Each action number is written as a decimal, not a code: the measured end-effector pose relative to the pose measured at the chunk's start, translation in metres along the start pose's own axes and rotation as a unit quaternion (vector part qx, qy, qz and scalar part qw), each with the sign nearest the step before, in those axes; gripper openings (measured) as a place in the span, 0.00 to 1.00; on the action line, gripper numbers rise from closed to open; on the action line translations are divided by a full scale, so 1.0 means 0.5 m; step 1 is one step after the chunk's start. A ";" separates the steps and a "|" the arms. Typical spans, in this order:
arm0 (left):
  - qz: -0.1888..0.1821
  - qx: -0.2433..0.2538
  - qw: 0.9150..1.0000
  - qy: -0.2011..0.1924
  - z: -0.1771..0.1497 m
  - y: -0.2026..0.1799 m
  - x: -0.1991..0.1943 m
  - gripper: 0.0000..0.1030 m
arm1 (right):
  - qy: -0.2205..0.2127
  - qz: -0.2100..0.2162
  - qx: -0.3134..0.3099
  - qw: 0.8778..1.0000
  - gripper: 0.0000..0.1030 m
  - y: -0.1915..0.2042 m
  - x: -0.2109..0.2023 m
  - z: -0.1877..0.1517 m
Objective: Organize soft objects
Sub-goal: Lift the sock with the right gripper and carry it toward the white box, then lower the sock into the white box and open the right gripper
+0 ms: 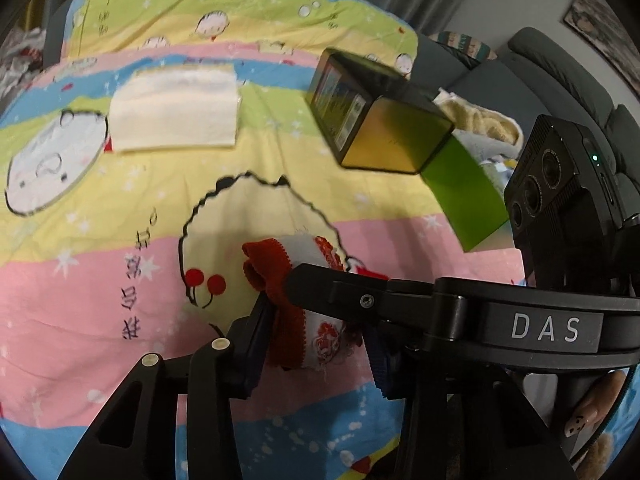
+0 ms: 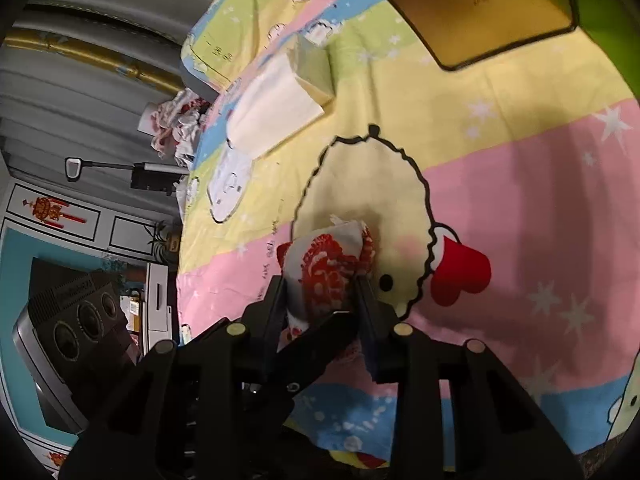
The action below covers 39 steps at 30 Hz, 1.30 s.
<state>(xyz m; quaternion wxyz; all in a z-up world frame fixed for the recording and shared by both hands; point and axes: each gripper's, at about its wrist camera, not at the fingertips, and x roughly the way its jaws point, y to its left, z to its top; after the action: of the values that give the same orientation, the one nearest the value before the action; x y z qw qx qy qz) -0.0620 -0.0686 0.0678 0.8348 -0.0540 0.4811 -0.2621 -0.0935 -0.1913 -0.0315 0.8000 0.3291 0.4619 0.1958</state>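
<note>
Right now both my tools have hold of the same small red-and-white cloth (image 1: 316,320) on the bed (image 1: 100,300) — it sits bunched up near me, over the pink stripe of the cartoon sheet. In my left gripper (image 1: 316,344) the fingers (image 1: 250,344) pinch the cloth from either side, its red scalloped edge (image 1: 272,268) spilling out beyond them. My right gripper (image 2: 324,308) has its fingers (image 2: 276,312) clamped on the other end, the red print squeezed between the pads. From the left view its black arm crosses just over the cloth, so the two grips meet almost at one spot. I judge I am holding two ends so the fabric can be pulled flat or folded rather than dragged as a lump. Farther off to the left lies a folded cream towel (image 1: 176,112), neat and flat — probably the look I am after. A dark box with a gold side (image 1: 376,120) stands far right, well apart from the cloth.
</note>
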 end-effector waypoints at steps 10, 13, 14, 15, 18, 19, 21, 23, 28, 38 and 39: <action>-0.007 0.056 0.996 -0.073 0.033 -0.078 -0.093 0.42 | -0.087 0.011 -0.050 0.995 0.34 0.072 -0.119 0.005; -0.016 0.077 0.993 -0.090 0.046 -0.108 -0.113 0.42 | -0.117 0.009 -0.060 0.991 0.34 0.080 -0.161 0.004; -0.019 0.087 0.991 -0.097 0.051 -0.124 -0.118 0.42 | -0.126 0.009 -0.062 0.990 0.34 0.082 -0.174 0.004; -0.022 0.094 0.990 -0.101 0.055 -0.134 -0.120 0.42 | -0.137 0.009 -0.063 0.989 0.34 0.081 -0.191 0.005; -0.036 0.119 0.986 -0.111 0.070 -0.175 -0.122 0.42 | -0.167 0.004 -0.062 0.984 0.34 0.073 -0.232 0.005; -0.040 0.127 0.985 -0.112 0.075 -0.191 -0.121 0.42 | -0.177 0.001 -0.061 0.982 0.34 0.072 -0.243 0.006; -0.050 0.142 0.982 -0.116 0.086 -0.218 -0.114 0.42 | -0.196 -0.005 -0.056 0.979 0.34 0.062 -0.269 0.011; -0.062 0.157 0.979 -0.117 0.098 -0.246 -0.106 0.42 | -0.214 -0.013 -0.050 0.975 0.34 0.052 -0.295 0.017; -0.093 0.191 0.970 -0.116 0.128 -0.319 -0.069 0.42 | -0.255 -0.034 -0.032 0.966 0.34 0.010 -0.359 0.035; -0.149 0.230 0.959 -0.078 0.181 -0.434 0.057 0.42 | -0.299 -0.095 0.031 0.949 0.34 -0.112 -0.442 0.078; -0.152 0.233 0.958 -0.072 0.187 -0.443 0.073 0.42 | -0.299 -0.099 0.036 0.948 0.34 -0.121 -0.444 0.084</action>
<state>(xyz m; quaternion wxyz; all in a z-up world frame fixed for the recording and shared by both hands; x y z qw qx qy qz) -0.0551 -0.2915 0.1649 0.8067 0.0504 0.3319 -0.4864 -0.1668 -0.3856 0.0759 0.9047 0.3531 0.2384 -0.0087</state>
